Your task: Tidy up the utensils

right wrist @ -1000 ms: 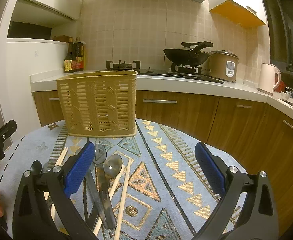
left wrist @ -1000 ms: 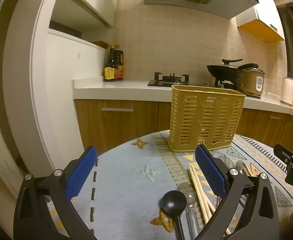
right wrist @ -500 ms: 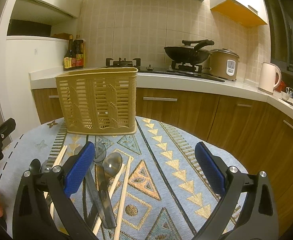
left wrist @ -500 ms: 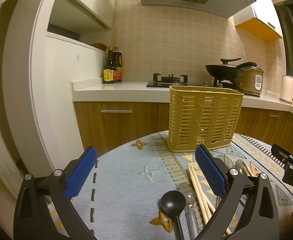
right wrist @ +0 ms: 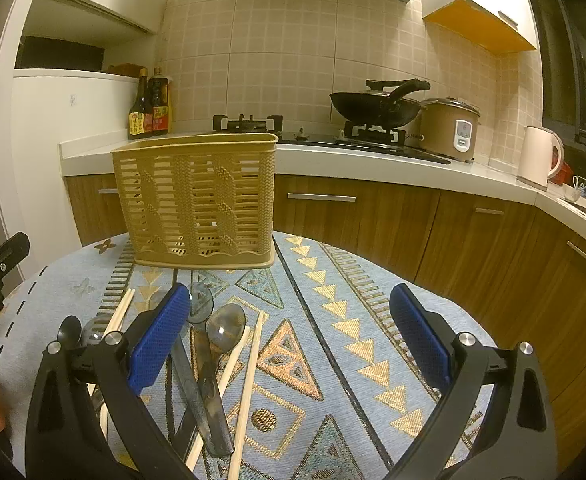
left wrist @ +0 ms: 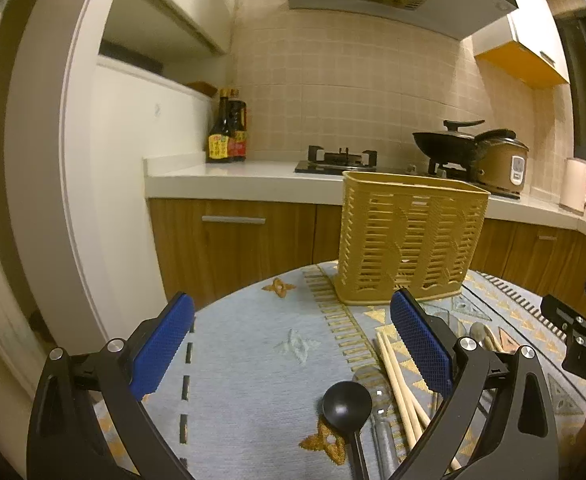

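Observation:
A tan slotted utensil basket (left wrist: 411, 240) (right wrist: 201, 204) stands upright at the far side of the patterned tablecloth (left wrist: 253, 364) (right wrist: 333, 344). In front of it lie loose utensils: a black spoon (left wrist: 347, 404), wooden chopsticks (left wrist: 397, 384) (right wrist: 249, 380), and translucent grey spoons (right wrist: 223, 328). My left gripper (left wrist: 291, 344) hovers open over the cloth, left of the pile, holding nothing. Open and empty too, my right gripper (right wrist: 291, 340) has its left finger over the spoons.
Behind the table runs a white counter (right wrist: 333, 160) with wooden cabinets, sauce bottles (left wrist: 227, 136), a gas hob, a wok (right wrist: 377, 104), a rice cooker (right wrist: 449, 128) and a kettle (right wrist: 539, 156). A white wall panel (left wrist: 125, 180) stands left.
Both views have drifted slightly, with the basket sitting a little higher and farther in frame. Nothing on the table has moved, and both grippers stay open.

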